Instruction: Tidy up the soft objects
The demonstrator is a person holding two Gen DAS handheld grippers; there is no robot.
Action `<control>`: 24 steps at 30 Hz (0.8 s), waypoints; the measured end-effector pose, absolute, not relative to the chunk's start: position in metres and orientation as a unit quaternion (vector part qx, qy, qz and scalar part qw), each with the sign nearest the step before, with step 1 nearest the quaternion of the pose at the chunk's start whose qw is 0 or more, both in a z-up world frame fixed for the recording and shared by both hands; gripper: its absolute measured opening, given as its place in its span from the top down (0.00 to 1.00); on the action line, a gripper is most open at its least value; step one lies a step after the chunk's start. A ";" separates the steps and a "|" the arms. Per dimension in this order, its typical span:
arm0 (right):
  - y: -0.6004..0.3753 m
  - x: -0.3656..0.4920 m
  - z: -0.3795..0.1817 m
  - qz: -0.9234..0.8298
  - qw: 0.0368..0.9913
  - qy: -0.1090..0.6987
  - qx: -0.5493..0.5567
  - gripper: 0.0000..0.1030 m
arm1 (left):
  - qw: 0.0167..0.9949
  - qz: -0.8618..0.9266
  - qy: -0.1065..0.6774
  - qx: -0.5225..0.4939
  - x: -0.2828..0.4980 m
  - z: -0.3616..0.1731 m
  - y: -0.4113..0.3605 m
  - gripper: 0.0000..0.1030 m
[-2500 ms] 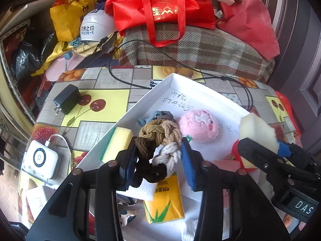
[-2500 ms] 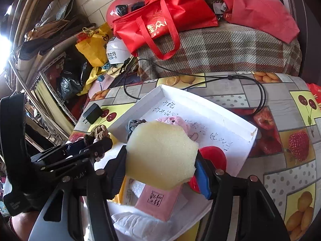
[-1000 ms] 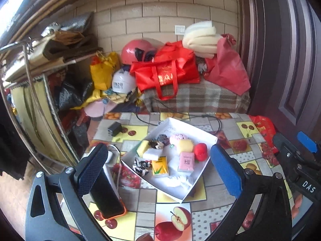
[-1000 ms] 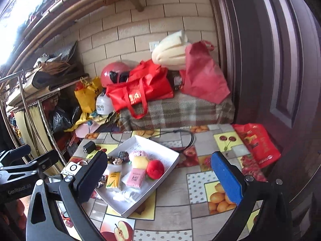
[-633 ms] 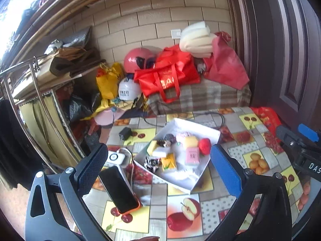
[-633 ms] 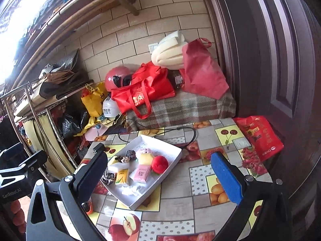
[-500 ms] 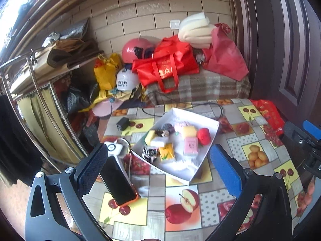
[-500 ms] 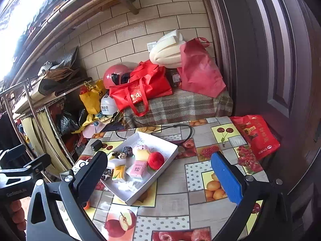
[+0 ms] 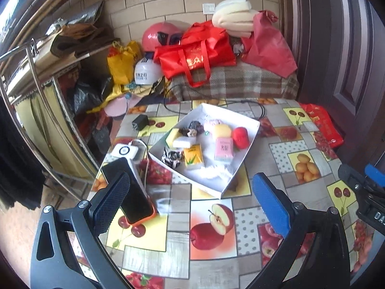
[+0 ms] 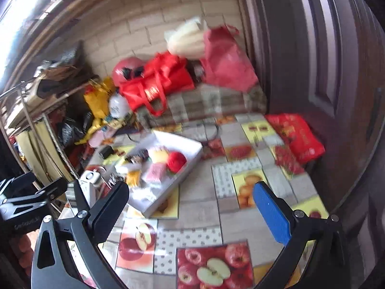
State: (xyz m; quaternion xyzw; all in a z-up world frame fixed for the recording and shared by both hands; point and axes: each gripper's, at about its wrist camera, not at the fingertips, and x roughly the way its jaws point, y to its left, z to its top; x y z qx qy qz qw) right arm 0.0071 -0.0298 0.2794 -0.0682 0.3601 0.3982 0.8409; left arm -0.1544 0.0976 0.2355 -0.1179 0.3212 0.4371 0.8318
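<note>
A white tray (image 9: 250, 142) sits on the fruit-print table and holds soft things: a red ball (image 9: 240, 136), a pale yellow sponge (image 9: 221, 130), a pink packet (image 9: 224, 148), a yellow tissue pack (image 9: 193, 160), braided hair ties (image 9: 190, 130) and a yellow-green sponge (image 9: 173, 136). My left gripper (image 9: 190, 204) is open and empty, well back from the tray. My right gripper (image 10: 192, 207) is open and empty; its view is blurred and shows the tray (image 10: 192, 159) and red ball (image 10: 176, 160).
A phone in an orange case (image 9: 127, 187), a white power bank (image 9: 125, 151) and a black charger (image 9: 140, 122) lie left of the tray. A red packet (image 9: 322, 127) lies at the table's right edge. Bags and helmets pile behind.
Both grippers let go of the hair ties and the sponge in the tray, opened, and pulled far back from it. The right wrist view is now swinging.
</note>
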 end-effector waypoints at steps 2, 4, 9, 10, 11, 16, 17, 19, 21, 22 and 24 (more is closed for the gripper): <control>-0.031 0.011 0.269 0.380 0.836 0.389 -0.069 0.00 | 0.830 0.437 0.324 -0.121 -0.154 0.233 0.097 0.00; -0.032 0.013 0.262 0.371 0.830 0.409 -0.074 0.00 | 0.830 0.437 0.325 -0.122 -0.154 0.231 0.095 0.00; -0.034 0.003 0.263 0.369 0.838 0.389 -0.104 0.00 | 0.832 0.433 0.325 -0.123 -0.153 0.229 0.093 0.00; -0.035 0.002 0.264 0.371 0.838 0.386 -0.104 0.00 | 0.832 0.433 0.325 -0.124 -0.153 0.229 0.092 0.00; -0.035 0.002 0.264 0.373 0.838 0.385 -0.104 0.00 | 0.832 0.432 0.326 -0.125 -0.152 0.228 0.092 0.00; -0.029 0.004 0.258 0.387 0.824 0.398 -0.111 0.00 | 0.831 0.430 0.328 -0.129 -0.151 0.226 0.095 0.00; -0.029 0.003 0.258 0.388 0.823 0.399 -0.112 0.00 | 0.830 0.430 0.330 -0.130 -0.150 0.225 0.094 0.00; -0.029 0.001 0.258 0.387 0.825 0.396 -0.117 0.00 | 0.830 0.428 0.332 -0.133 -0.150 0.224 0.096 0.00; -0.028 0.001 0.259 0.388 0.826 0.393 -0.117 0.00 | 0.830 0.424 0.336 -0.137 -0.149 0.223 0.099 0.00; -0.028 0.001 0.260 0.388 0.826 0.392 -0.117 0.00 | 0.830 0.422 0.337 -0.139 -0.149 0.222 0.099 0.00; -0.027 0.001 0.259 0.389 0.826 0.392 -0.118 0.00 | 0.831 0.417 0.339 -0.144 -0.148 0.221 0.101 0.00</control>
